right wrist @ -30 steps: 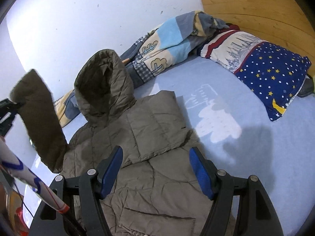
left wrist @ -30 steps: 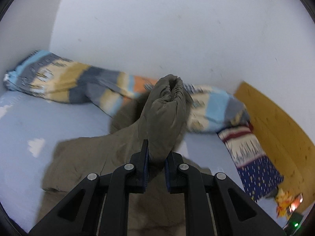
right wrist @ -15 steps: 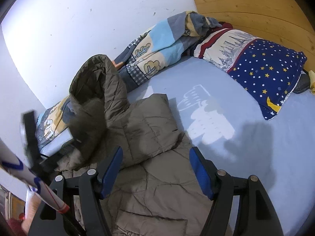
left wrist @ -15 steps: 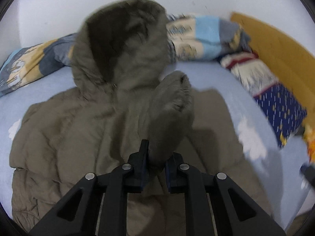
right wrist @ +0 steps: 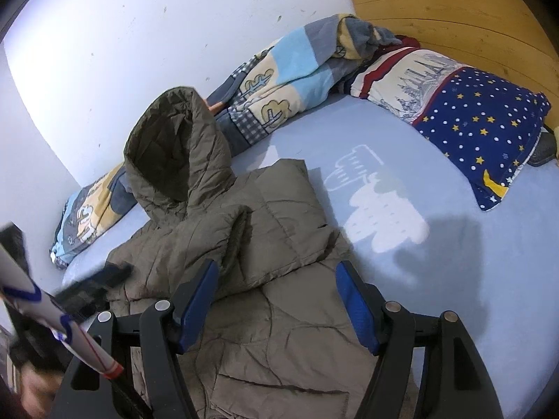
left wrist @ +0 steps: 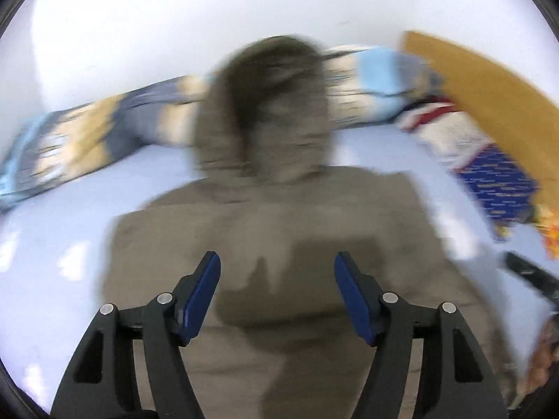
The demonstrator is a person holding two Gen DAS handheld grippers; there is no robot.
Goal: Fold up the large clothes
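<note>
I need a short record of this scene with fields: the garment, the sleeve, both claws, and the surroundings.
garment: olive hooded jacket lying on the light blue bed sheet
sleeve: left sleeve folded across the chest
left claw: just opened, nothing between its fingers
right claw: open above the jacket, closing slightly
surroundings: patterned blanket, starry pillow, wooden headboard

Left wrist view blurred throughout; jacket (left wrist: 279,244) quilting perhaps unreadable.

olive hooded jacket (right wrist: 251,230), sleeve folded across, blue bedsheet (right wrist: 454,279)
</note>
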